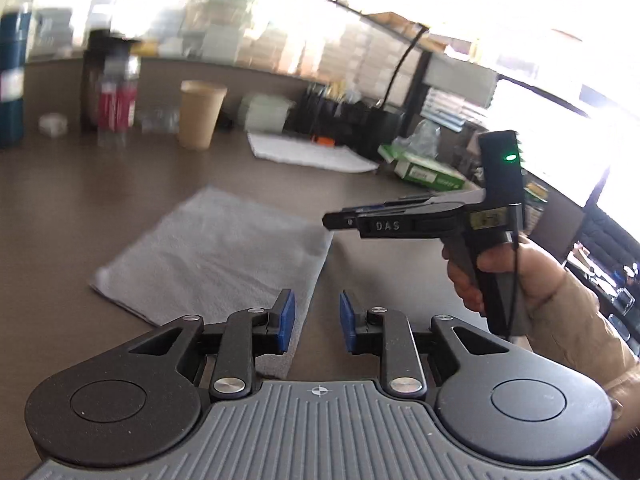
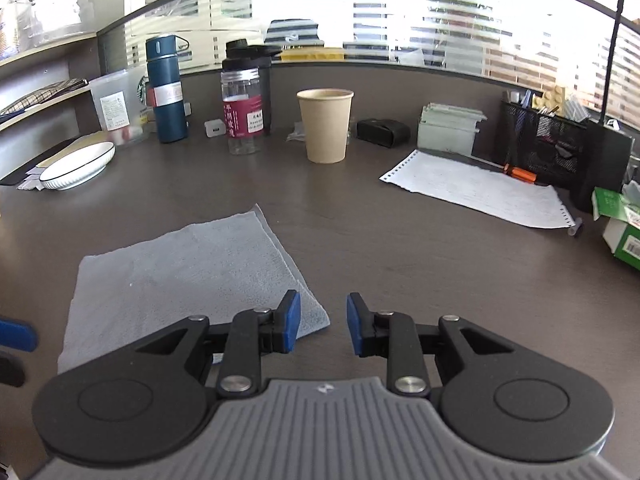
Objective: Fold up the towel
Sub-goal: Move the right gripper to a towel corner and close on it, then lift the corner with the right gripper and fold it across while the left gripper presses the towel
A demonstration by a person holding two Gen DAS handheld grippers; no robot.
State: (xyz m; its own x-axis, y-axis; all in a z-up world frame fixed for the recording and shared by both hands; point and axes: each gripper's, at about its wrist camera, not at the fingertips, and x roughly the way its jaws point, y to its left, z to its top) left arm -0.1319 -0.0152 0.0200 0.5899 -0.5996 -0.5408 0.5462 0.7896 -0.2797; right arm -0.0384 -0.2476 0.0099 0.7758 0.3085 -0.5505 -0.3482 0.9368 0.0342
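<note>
A grey towel [image 1: 216, 252] lies flat and folded on the dark desk; its layered edge [image 2: 296, 276] shows on the right side. My left gripper [image 1: 317, 322] is open above the towel's near right edge, with nothing between its blue pads [image 1: 286, 322]. My right gripper [image 2: 323, 320] is open too, just past the towel's near right corner, and its gap shows only bare desk. In the left wrist view the right gripper [image 1: 332, 220] appears side-on in a person's hand [image 1: 520, 276], level over the towel's right edge. A blue pad of the left gripper [image 2: 16, 334] peeks in at the far left.
Along the back stand a paper cup [image 2: 325, 126], a clear bottle with a red label [image 2: 242, 116] and a blue flask [image 2: 166, 88]. A white dish [image 2: 78, 170] sits at the left. A paper sheet [image 2: 476, 188], screwdriver [image 2: 520, 174], mesh organiser [image 2: 540, 148] and green box [image 2: 624, 232] fill the right.
</note>
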